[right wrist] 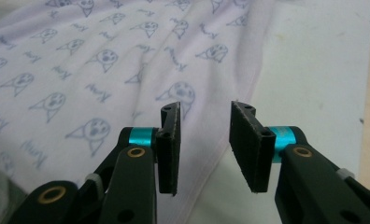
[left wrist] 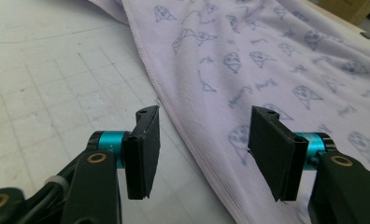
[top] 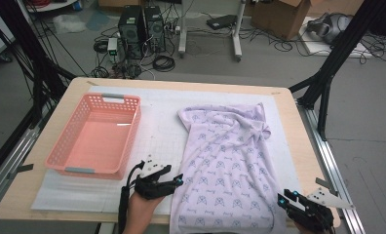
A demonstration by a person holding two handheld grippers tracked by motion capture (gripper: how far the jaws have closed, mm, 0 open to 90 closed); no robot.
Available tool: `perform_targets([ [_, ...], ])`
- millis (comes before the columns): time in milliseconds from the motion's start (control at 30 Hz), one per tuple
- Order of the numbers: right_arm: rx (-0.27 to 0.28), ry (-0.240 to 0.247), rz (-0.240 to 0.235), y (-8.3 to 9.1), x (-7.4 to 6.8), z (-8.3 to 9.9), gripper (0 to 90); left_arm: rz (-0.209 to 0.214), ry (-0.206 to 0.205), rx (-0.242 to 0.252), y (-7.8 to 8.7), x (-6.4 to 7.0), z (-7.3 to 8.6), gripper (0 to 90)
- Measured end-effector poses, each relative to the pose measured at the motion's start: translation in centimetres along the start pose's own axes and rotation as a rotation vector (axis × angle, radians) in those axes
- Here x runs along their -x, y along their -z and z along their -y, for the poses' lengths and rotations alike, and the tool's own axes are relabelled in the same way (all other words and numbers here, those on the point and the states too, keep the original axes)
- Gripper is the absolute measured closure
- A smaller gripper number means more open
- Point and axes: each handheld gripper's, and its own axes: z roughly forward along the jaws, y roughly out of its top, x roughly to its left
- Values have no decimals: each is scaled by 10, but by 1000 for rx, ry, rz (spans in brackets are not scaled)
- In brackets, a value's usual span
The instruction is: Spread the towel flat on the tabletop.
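A pale lilac printed garment [top: 227, 165] lies spread on the white mat, its lower hem hanging over the table's near edge. My left gripper [top: 180, 180] is open at the garment's left edge, jaws straddling the hem [left wrist: 174, 116] just above it. Over at the cloth's lower right edge my right gripper [top: 281, 199] also stands open, its jaws on either side of that edge [right wrist: 230, 140]. Nothing is held by either gripper [left wrist: 202, 149] [right wrist: 204, 142].
An empty pink plastic basket [top: 97, 135] sits on the mat's left side. The white gridded mat [top: 157, 131] covers most of the wooden table [top: 79, 85]. Beyond the table are computer towers, cables and cardboard boxes on the floor.
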Motion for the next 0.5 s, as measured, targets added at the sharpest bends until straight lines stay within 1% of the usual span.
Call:
perform_targets([
  [133, -8, 10, 0, -13, 5, -8, 596, 18, 17, -46, -21, -8, -11, 419],
  [167, -10, 15, 2, -16, 7, -10, 592, 17, 13, -53, -26, -9, -13, 418],
  [233, -11, 18, 10, -20, 10, -14, 583, 10, -13, -75, -36, -9, -18, 419],
  [300, -7, 15, 11, -24, 13, -16, 582, 13, -19, -70, -43, -7, -20, 429],
  [367, -8, 6, 12, -26, 16, -17, 582, 14, -54, -108, -51, -4, -23, 433],
  [400, -7, 6, 13, -28, 17, -18, 582, 8, -79, -125, -54, -1, -23, 440],
  [433, -7, 6, 12, -29, 18, -18, 582, -13, -111, -127, -56, 2, -23, 440],
  [500, -8, 4, 12, -31, 18, -18, 582, -60, -174, -137, -56, 6, -23, 532],
])
